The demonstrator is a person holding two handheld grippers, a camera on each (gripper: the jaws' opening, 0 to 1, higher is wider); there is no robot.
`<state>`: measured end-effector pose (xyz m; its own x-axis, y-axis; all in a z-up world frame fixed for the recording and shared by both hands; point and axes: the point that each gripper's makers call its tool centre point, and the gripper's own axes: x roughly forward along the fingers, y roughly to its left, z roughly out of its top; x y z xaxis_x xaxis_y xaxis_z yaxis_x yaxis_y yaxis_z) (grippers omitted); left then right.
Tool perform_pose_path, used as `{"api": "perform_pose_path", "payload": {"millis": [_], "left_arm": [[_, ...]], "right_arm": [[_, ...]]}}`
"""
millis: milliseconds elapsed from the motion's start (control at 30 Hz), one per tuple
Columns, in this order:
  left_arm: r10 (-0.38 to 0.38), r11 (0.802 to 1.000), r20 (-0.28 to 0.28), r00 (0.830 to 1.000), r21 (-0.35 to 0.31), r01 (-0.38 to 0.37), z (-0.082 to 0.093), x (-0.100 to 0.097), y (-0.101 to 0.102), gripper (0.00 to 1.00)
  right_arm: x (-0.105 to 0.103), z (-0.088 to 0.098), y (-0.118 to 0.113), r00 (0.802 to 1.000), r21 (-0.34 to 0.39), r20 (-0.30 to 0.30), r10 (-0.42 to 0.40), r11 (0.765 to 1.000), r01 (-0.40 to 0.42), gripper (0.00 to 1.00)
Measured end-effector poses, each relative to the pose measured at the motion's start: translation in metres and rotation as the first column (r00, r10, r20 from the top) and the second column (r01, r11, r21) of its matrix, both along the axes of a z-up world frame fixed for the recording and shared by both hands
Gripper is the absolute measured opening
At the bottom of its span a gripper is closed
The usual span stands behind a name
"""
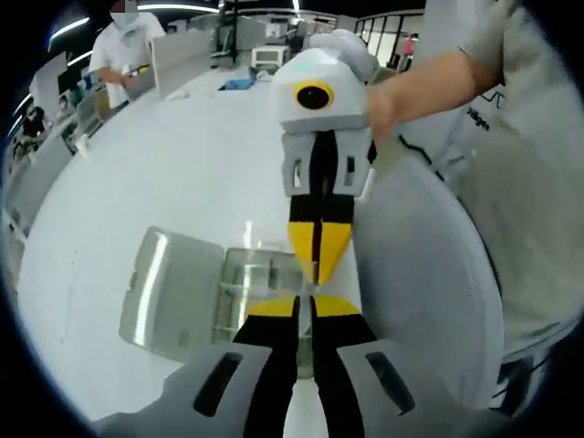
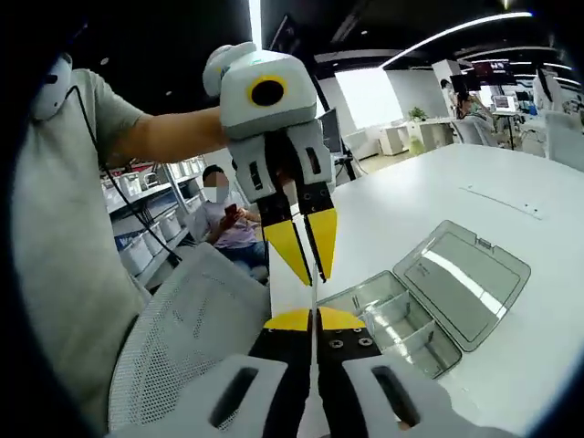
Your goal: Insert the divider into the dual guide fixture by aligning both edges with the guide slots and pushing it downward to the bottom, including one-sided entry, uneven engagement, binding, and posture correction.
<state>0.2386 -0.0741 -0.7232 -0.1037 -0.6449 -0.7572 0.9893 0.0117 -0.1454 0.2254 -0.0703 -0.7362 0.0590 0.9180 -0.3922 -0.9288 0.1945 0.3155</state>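
Note:
A thin clear divider (image 2: 315,290) stands edge-on as a pale line between the two grippers, which meet tip to tip above the table. My right gripper (image 2: 315,319) is shut on its near end. My left gripper (image 2: 313,266) is shut on its far end. In the left gripper view the divider (image 1: 307,285) is a faint clear strip between my left gripper (image 1: 307,308) and the right gripper (image 1: 319,266). Below and beyond them lies the guide fixture (image 1: 248,285), a clear compartmented box (image 2: 394,321) with its lid (image 2: 467,272) folded open flat.
The white table (image 1: 182,155) stretches far beyond the box; its near edge runs under the grippers. A grey mesh chair (image 2: 182,339) stands against that edge. The person's torso (image 1: 538,182) and forearm are close by. Other people sit at desks in the background.

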Motion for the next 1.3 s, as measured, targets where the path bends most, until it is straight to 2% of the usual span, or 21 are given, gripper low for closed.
{"api": "perform_pose_path", "payload": {"millis": [167, 400, 733, 867, 900, 1033, 1100, 1200, 1300], "left_arm": [[-0.004, 1.0, -0.044, 0.999, 0.022, 0.005, -0.002, -0.005, 0.001, 0.01], [-0.017, 0.998, -0.07, 0.997, 0.051, 0.021, -0.005, -0.009, 0.001, 0.0], [-0.023, 0.997, -0.106, 0.994, 0.073, 0.031, -0.006, -0.015, -0.001, 0.0], [-0.024, 0.996, -0.095, 0.995, 0.083, 0.032, -0.006, -0.013, -0.003, 0.0], [-0.025, 0.996, -0.088, 0.996, 0.086, 0.032, -0.006, -0.013, -0.003, 0.0], [-0.043, 0.992, -0.051, 0.998, 0.113, 0.049, -0.006, -0.011, -0.004, 0.0], [-0.072, 0.986, -0.009, 0.997, 0.152, 0.073, -0.009, -0.008, 0.0, 0.0], [-0.07, 0.981, -0.006, 0.998, 0.18, 0.07, -0.012, -0.006, 0.006, 0.0], [-0.072, 0.976, 0.013, 0.997, 0.208, 0.068, -0.012, -0.002, 0.012, 0.0]], "right_arm": [[-0.004, -0.001, 0.002, 0.999, -0.015, 0.038, 0.036, 0.999, -0.036, 0.0], [-0.007, -0.003, 0.002, 0.996, -0.037, 0.063, 0.068, 0.997, -0.065, 0.0], [-0.011, -0.006, 0.002, 0.994, -0.055, 0.065, 0.089, 0.995, -0.085, 0.0], [-0.008, -0.007, 0.0, 0.994, -0.058, 0.075, 0.073, 0.996, -0.069, 0.0], [-0.006, -0.007, -0.001, 0.997, -0.058, 0.056, 0.051, 0.997, -0.048, 0.0], [-0.003, -0.008, -0.001, 0.997, -0.06, 0.071, 0.043, 0.997, -0.039, 0.0], [-0.002, -0.01, -0.002, 0.997, -0.075, 0.067, 0.036, 0.997, -0.031, 0.0], [-0.002, -0.009, -0.004, 0.999, -0.068, 0.039, 0.017, 0.998, -0.015, 0.02], [0.002, -0.009, -0.009, 0.999, -0.072, 0.043, -0.007, 0.997, 0.01, 0.05]]}}
